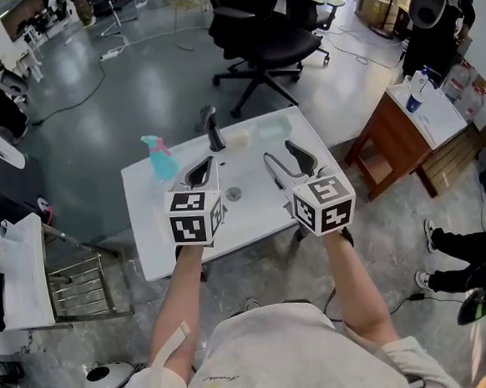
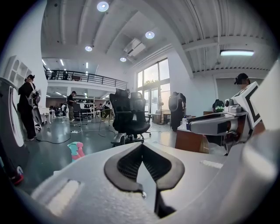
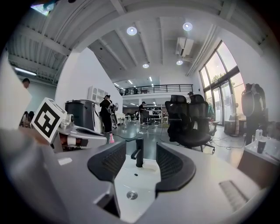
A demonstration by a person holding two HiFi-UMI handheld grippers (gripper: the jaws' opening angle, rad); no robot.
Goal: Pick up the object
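Left gripper (image 1: 207, 163): jaws together, empty, centre frame. Right gripper (image 1: 278, 151): jaws apart, nothing between. Teal spray bottle (image 1: 161, 158): upright on white table (image 1: 154, 238), left of black faucet (image 1: 213, 129).

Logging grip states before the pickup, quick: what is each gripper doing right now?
Left gripper: shut, nothing between its jaws.
Right gripper: open, nothing between its jaws.
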